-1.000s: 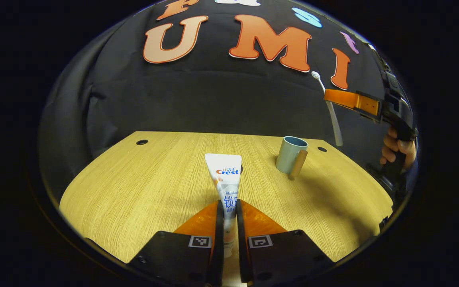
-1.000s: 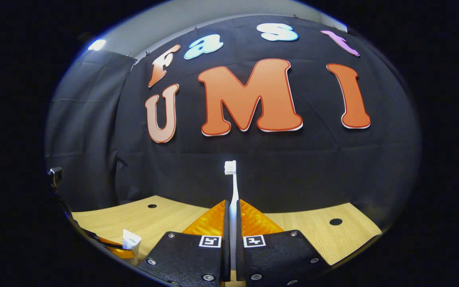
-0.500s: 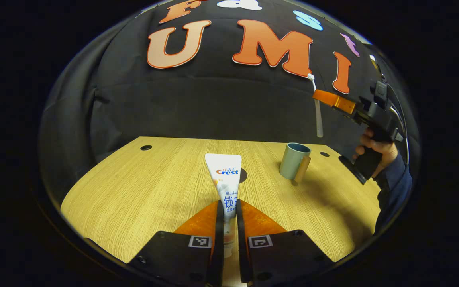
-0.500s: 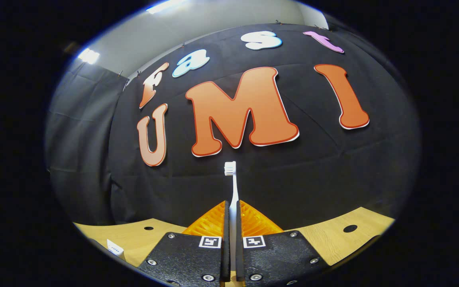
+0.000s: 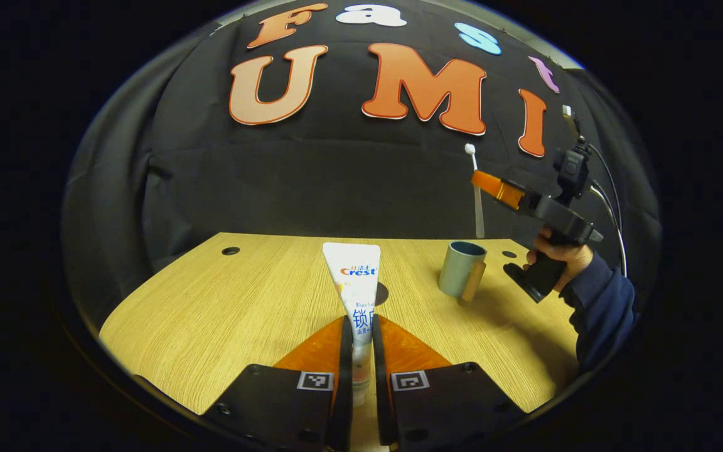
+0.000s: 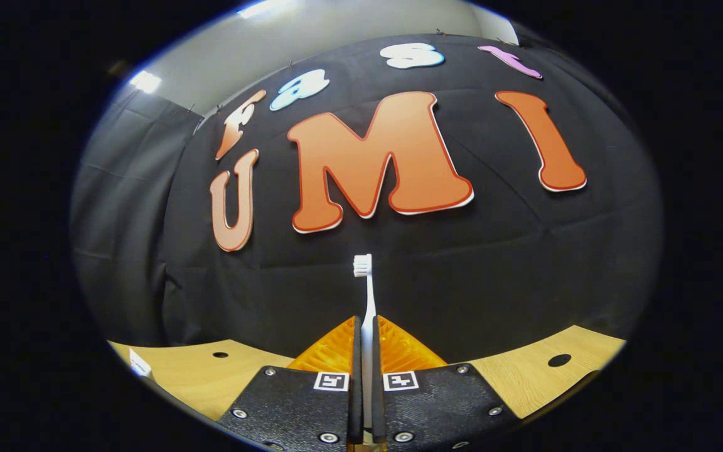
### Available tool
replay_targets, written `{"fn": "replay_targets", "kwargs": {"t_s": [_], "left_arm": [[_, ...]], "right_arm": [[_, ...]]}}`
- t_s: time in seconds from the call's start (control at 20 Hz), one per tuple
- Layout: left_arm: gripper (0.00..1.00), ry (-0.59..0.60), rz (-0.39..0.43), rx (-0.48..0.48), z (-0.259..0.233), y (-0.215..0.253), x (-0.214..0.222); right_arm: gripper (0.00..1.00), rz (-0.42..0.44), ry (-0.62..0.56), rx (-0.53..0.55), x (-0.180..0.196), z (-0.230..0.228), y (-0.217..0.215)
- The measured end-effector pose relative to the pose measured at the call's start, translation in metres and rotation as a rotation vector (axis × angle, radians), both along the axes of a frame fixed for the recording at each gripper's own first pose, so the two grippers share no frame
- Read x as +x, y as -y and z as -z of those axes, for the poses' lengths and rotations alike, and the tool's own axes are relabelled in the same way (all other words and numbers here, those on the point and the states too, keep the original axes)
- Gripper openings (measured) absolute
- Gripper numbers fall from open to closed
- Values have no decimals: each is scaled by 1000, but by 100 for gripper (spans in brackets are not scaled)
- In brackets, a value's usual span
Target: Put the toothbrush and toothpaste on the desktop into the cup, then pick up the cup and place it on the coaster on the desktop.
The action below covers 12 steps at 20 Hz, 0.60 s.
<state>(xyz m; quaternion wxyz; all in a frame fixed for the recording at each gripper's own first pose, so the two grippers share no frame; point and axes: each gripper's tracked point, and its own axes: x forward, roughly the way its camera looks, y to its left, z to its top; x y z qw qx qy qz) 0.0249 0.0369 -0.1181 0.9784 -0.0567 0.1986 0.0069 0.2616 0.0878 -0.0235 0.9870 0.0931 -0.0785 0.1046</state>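
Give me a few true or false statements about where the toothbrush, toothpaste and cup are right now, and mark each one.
1. The left gripper is clamped on the toothpaste. True.
2. The toothbrush already stands inside the cup. False: the right gripper holds it in the air above the cup.
3. The toothbrush's bristle end points up. True.
4. The cup lies on its side on the desktop. False: it stands upright, opening up.
5. The toothpaste is in the cup. False: it is between the left gripper's fingers, apart from the cup.

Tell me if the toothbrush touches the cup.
Apart. The left gripper view shows the toothbrush hanging above the cup, dark wall showing between its lower end and the rim.
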Motion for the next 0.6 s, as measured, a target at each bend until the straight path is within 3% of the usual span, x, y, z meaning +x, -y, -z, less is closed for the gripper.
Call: {"fn": "replay_targets", "kwargs": {"t_s": [0.6], "left_arm": [[19, 56, 7, -23, -23, 9, 16]], "right_arm": [[6, -8, -147, -32, 17, 76, -7]]}}
